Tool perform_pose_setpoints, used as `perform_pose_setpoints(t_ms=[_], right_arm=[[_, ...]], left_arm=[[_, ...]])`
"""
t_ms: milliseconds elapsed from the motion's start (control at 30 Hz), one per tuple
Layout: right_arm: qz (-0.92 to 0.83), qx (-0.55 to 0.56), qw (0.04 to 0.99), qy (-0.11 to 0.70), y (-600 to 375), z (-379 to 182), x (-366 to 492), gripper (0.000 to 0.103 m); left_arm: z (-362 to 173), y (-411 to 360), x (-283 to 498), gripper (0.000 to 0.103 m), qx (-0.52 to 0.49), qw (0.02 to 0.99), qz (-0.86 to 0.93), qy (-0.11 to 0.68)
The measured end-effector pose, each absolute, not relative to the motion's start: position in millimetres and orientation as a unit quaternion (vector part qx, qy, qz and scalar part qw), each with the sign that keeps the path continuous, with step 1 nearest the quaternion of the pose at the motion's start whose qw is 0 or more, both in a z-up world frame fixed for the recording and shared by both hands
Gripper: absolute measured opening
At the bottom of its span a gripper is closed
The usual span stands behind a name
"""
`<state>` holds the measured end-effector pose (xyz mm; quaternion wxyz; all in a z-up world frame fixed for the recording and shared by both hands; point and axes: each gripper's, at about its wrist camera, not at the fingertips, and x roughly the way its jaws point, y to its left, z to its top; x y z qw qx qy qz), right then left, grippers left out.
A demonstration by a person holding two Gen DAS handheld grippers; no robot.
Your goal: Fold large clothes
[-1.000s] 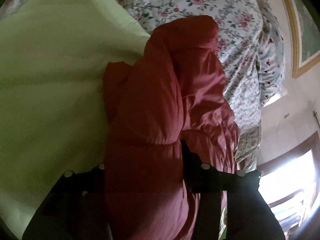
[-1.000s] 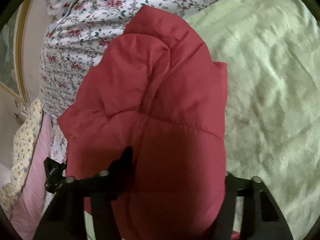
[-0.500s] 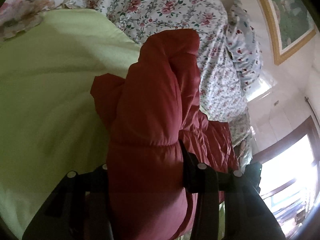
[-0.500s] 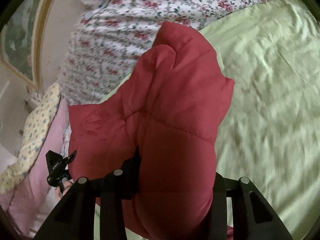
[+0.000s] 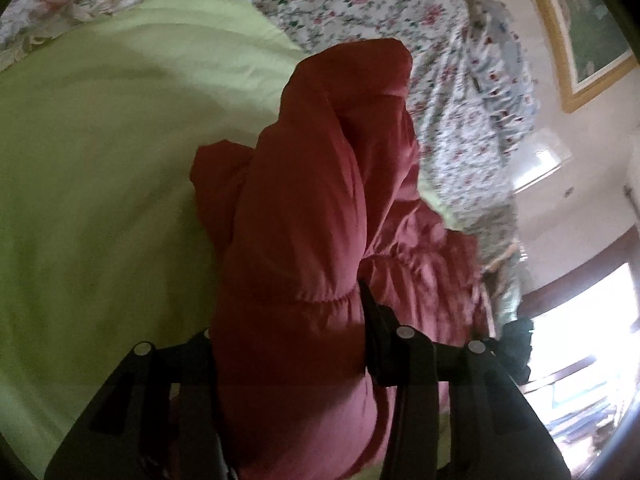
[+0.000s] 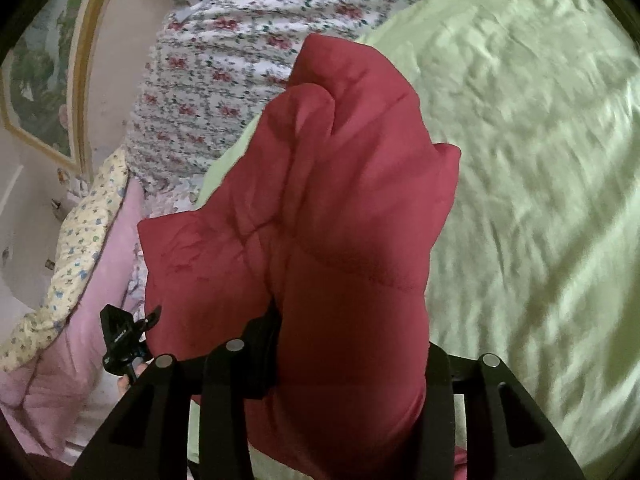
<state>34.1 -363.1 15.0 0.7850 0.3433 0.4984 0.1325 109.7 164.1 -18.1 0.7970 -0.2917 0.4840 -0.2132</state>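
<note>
Covering the bed, light green sheet (image 6: 520, 160), floral quilt (image 6: 224, 68), framed picture (image 5: 584, 28)

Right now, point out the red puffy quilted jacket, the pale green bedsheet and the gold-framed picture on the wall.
red puffy quilted jacket (image 5: 304, 216): left wrist view, on the bunched padded panel above the jaws.
pale green bedsheet (image 6: 532, 168): right wrist view, on bare wrinkled cloth.
gold-framed picture (image 5: 576, 20): left wrist view, on its painted area.

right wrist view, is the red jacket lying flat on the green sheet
No, the red jacket is bunched up and clamped in the right gripper, lifted over the green sheet.
</note>
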Motion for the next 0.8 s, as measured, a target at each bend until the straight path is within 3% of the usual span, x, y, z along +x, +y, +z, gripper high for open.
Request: perform_pose_setpoints(t_ms=[167,400,633,800], right_arm=[[0.119,0.326,0.79,0.505,-359.8,12.7,36.9,0.055],[0.109,0.309,0.796,0.508,-356.4,15.4,36.9,0.061],[0.067,0.282,0.811,0.508,-363.5,22.7,35.8,0.086],[0.037,0.248,0.834,0.492,-367.8,39.1,36.5,0.092]], left_arm=[[-18.9,159.4,107.5,0.055,-0.257,0.818,-0.182,0.482],[-12.8,153.4,105.7,0.061,-0.223,0.834,-0.162,0.479],[1.7,151.6,101.2,0.083,-0.166,0.865,-0.114,0.46],[18.5,156.2,108.2,0.084,-0.168,0.878,-0.101,0.437]])
